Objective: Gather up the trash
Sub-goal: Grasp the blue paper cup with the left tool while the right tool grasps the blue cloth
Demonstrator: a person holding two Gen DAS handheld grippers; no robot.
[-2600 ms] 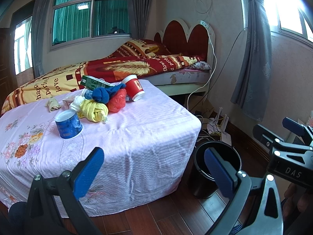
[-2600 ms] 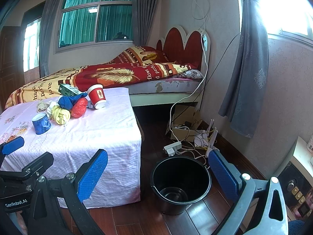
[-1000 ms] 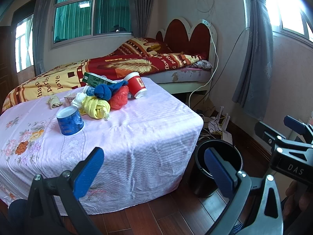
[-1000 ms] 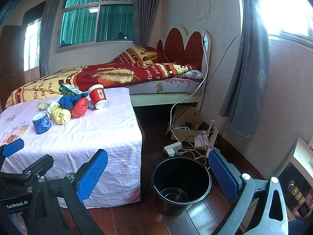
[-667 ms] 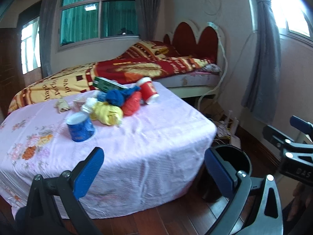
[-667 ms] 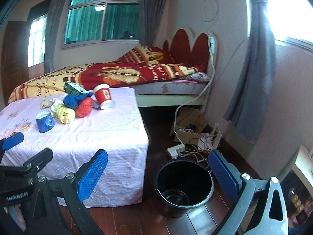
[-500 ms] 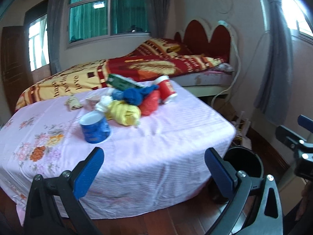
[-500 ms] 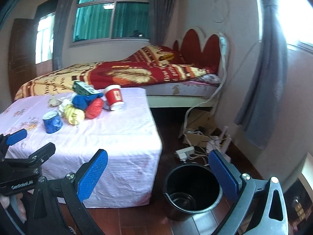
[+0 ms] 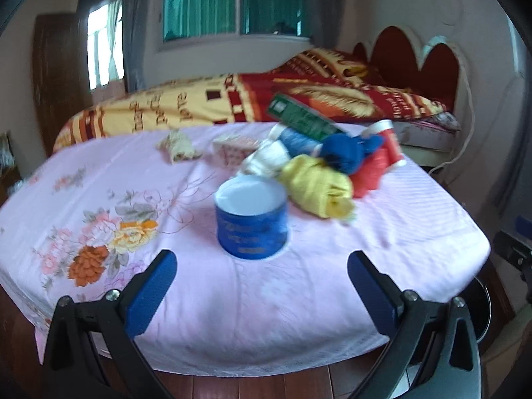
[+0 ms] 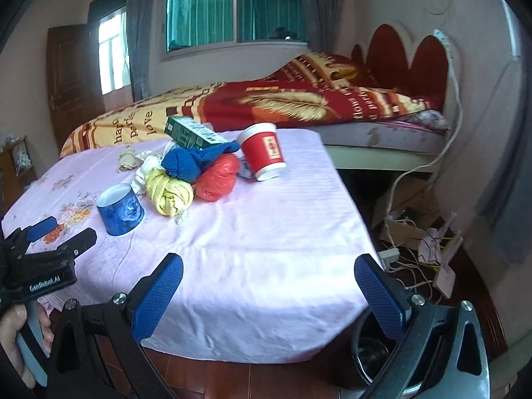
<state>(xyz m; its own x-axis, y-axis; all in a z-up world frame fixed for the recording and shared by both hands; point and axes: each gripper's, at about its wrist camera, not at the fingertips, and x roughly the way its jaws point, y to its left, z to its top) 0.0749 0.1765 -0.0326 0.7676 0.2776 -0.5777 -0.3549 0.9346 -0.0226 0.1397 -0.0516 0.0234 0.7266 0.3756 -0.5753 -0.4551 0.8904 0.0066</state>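
Both grippers are spread wide and hold nothing. The left gripper (image 9: 261, 284) sits low in its own view, its blue pads framing a blue paper cup (image 9: 251, 217) that stands upright at frame centre on the pink floral tablecloth (image 9: 99, 199). The right gripper (image 10: 267, 286) hangs over the near edge of the same cloth; the left one also shows at the lower left of that view, gripped by a hand (image 10: 15, 335).

The trash is heaped in the upper middle of the frames: a yellow knotted bag (image 10: 169, 193), a red plastic bag (image 10: 217, 178), a blue bundle (image 10: 189, 163), a green box (image 10: 193, 133) on top, and a red paper cup (image 10: 264, 151) tipped over (mouth facing down-right). A crumpled tissue (image 9: 178, 144) lies apart, upper left. The black bucket (image 10: 372, 359) peeks out at lower right, behind the right gripper's finger.
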